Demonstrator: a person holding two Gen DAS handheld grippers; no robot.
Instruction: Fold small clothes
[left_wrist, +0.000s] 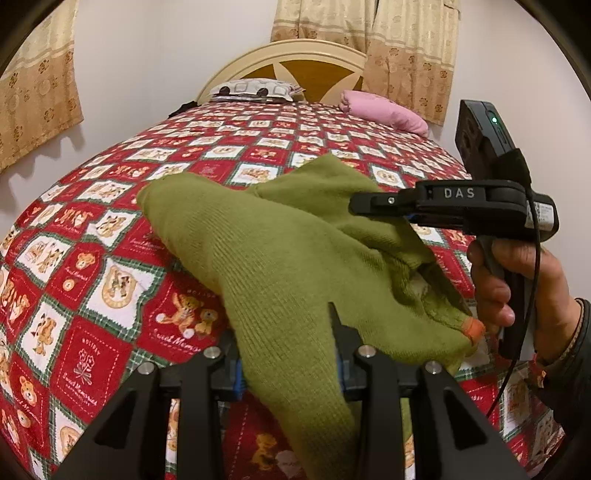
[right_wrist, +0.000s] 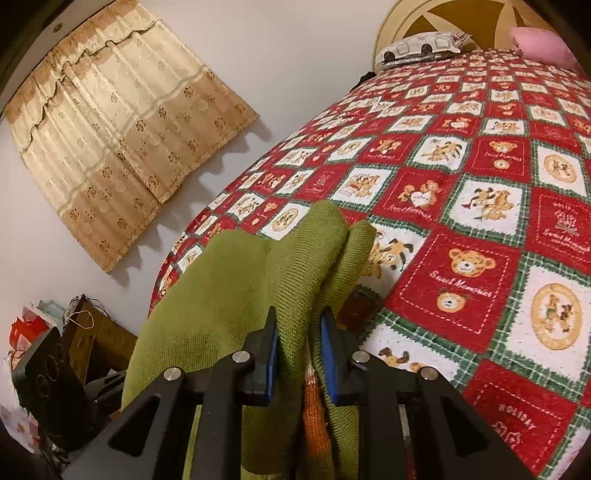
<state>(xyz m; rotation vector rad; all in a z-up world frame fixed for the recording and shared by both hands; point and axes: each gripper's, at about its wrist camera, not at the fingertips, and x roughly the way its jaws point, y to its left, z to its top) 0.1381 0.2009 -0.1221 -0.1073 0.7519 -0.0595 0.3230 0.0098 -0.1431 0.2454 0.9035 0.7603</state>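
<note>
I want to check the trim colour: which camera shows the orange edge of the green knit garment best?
The right wrist view: the orange trim runs long and close between the right gripper fingers, which clamp the green garment. The left wrist view shows only a small orange tip.

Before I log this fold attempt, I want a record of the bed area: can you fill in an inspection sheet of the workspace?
Surface: bed with red teddy-bear quilt.
Job's things: green knit garment with orange trim, held up between both grippers above the quilt.
Clutter: patterned pillow and pink pillow at the headboard.
Grippers: left gripper and right gripper both clamp the garment.
Cables: black cable by the right hand.
Surroundings: beige curtains; bags beside the bed.
</note>
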